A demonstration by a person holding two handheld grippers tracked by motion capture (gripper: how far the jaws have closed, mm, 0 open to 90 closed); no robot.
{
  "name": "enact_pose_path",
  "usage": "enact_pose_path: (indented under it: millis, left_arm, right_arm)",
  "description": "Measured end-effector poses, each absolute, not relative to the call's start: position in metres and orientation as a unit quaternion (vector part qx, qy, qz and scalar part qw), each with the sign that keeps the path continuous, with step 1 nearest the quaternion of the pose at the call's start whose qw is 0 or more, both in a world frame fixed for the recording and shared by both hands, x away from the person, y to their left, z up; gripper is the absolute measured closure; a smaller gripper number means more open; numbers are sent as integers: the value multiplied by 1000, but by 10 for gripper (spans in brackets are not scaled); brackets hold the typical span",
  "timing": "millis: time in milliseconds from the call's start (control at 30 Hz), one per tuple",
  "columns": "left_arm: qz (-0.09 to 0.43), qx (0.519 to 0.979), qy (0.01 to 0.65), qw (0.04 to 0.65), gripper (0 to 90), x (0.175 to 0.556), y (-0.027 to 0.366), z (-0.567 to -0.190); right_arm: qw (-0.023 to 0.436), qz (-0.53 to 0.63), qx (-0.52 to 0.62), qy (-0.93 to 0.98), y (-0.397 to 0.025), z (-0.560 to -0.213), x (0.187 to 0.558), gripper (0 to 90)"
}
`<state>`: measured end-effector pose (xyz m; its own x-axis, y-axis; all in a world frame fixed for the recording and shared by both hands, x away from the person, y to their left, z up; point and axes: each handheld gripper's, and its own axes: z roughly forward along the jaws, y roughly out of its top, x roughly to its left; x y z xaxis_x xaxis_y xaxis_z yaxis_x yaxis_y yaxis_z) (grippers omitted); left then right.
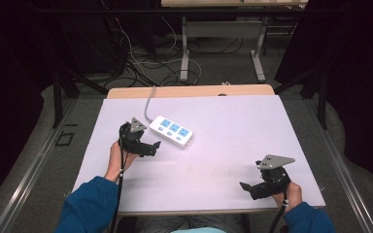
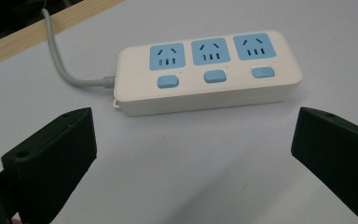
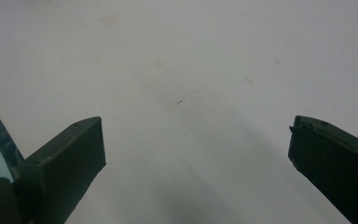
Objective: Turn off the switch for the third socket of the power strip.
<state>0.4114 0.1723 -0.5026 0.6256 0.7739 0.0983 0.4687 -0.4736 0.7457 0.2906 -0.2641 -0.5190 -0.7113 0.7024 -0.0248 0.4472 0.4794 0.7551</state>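
A white power strip point(image 1: 172, 130) with three blue sockets and three blue buttons lies on the white table top point(image 1: 233, 131), its grey cable point(image 1: 148, 102) running to the far edge. In the left gripper view the power strip point(image 2: 208, 72) lies just ahead of the wide-apart jaws. My left gripper point(image 1: 154, 147) is open, a short way to the near left of the strip, with nothing between its jaws. My right gripper point(image 1: 245, 188) is open near the front right of the table, over bare surface. In its own view, my right gripper point(image 3: 196, 140) faces faintly stained white surface.
A wooden strip point(image 1: 189, 91) borders the table's far edge. Beyond it stand another table's metal legs point(image 1: 185, 53) and tangled cables on the floor point(image 1: 141, 63). Dark curtains flank both sides. Blue sleeves point(image 1: 87, 204) come in from the bottom.
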Motion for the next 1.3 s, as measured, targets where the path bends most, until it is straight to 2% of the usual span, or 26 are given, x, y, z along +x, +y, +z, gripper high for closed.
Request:
enact_pose_path:
  millis: [1100,1300]
  left_arm:
    - [198,825,382,365,2,447,135,-513]
    - [202,825,378,367,29,449,129,-513]
  right_arm:
    - [164,376,339,847,-264,-519,292,39]
    - [162,376,338,848,-264,-520,292,41]
